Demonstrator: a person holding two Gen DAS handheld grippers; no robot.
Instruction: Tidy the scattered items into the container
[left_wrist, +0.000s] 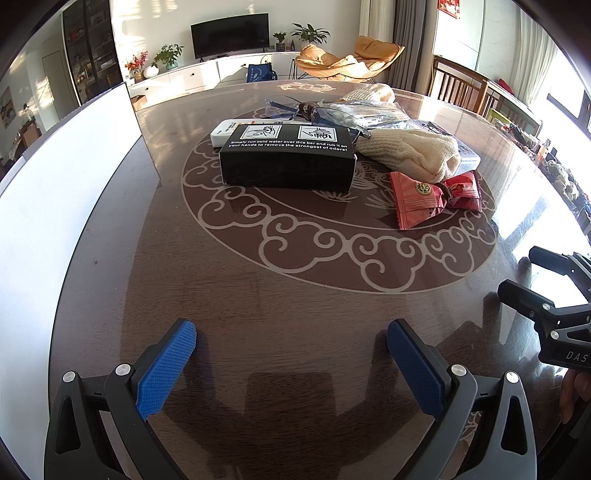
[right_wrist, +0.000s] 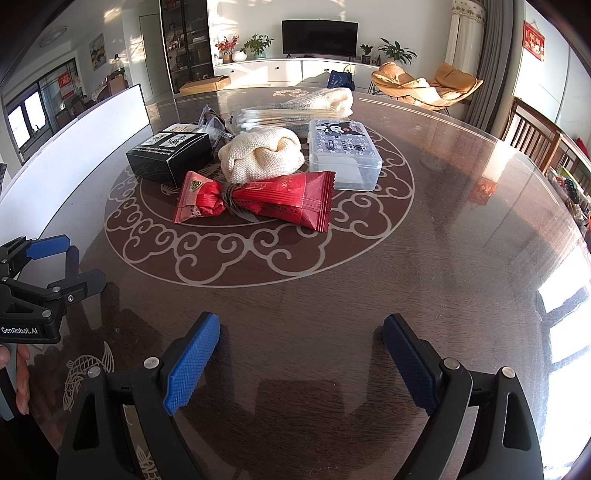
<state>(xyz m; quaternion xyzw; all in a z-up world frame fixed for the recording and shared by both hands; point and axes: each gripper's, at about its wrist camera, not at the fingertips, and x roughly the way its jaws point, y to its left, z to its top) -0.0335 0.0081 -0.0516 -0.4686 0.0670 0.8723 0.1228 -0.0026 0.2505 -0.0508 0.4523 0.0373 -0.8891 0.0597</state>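
Scattered items lie in the middle of the round dark table: a black box, a cream knitted cloth, red snack packets tied together, a clear plastic case, a bag of cotton swabs, and glasses. A white container wall stands at the left. My left gripper is open and empty, short of the items. My right gripper is open and empty too.
A second cream cloth lies at the far side of the table. A white remote-like item sits behind the black box. Wooden chairs stand at the right edge. Each gripper shows in the other's view.
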